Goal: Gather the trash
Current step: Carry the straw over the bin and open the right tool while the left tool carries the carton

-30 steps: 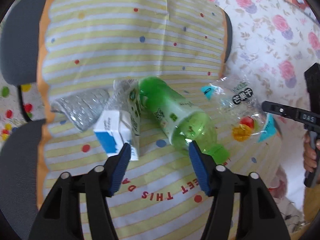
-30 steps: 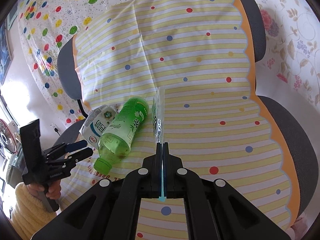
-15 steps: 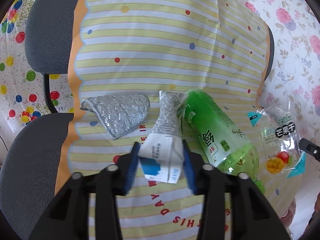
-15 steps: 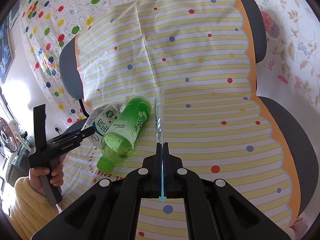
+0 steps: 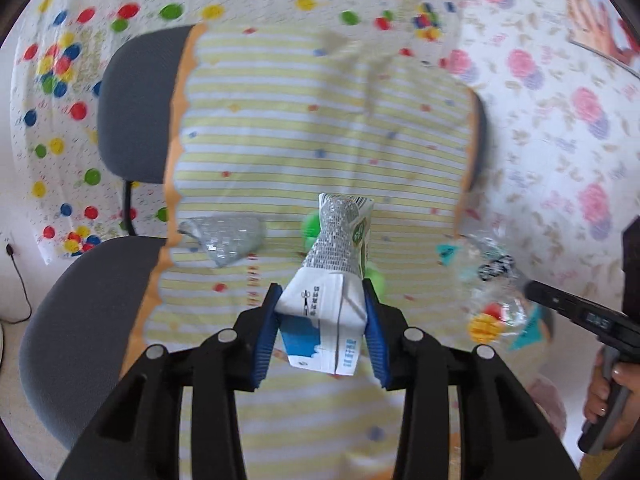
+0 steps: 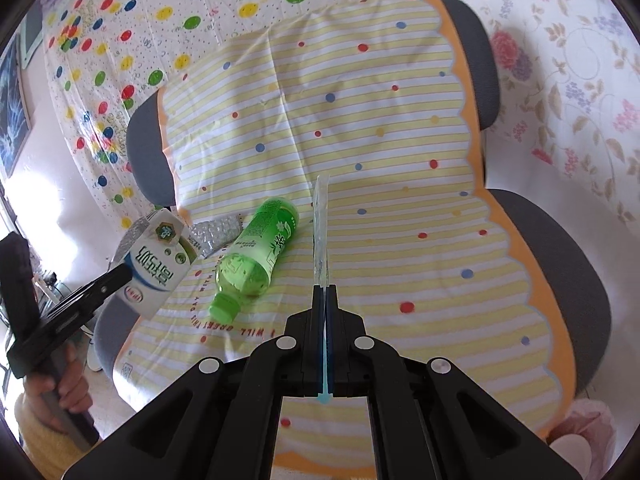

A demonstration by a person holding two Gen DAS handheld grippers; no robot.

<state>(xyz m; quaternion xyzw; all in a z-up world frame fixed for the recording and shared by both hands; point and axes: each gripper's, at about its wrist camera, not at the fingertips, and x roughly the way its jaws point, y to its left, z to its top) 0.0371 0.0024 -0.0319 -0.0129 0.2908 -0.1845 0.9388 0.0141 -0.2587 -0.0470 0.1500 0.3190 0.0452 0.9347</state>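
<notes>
Left gripper (image 5: 322,316): blue pads clamped on both sides of a crushed milk carton (image 5: 326,312), white and blue at the held end, silver inner foil showing at the far end. From the right wrist view the carton (image 6: 154,262) was clear of the seat, up in the air at the chair's left edge, pinched in the left gripper (image 6: 120,276); a hand (image 6: 60,392) with a yellow sleeve gripped the handle below.

Right gripper (image 6: 325,292): jaws pressed together on the edge of a clear snack bag (image 6: 321,232), seen edge-on, standing up from the tips. From the left wrist view the same bag (image 5: 490,280) hung at the right, off the chair's edge, with fruit print and teal corners, blurred; the right gripper (image 5: 536,292) held it, a hand (image 5: 608,396) on its handle.

Green bottle (image 6: 256,252): lay on its side on the striped cloth (image 6: 360,140), cap toward the camera, just left of the bag's line, touched by neither gripper. In the left view only green patches of it (image 5: 312,228) showed behind the carton.

Silver foil scrap (image 5: 224,240): lay on the cloth near its left edge, apart from the carton. In the right view the scrap (image 6: 216,234) sat just beside the bottle's far end.

Cloth was draped over a grey office chair (image 6: 560,260), seat and back. Dotted and floral sheets hung behind
</notes>
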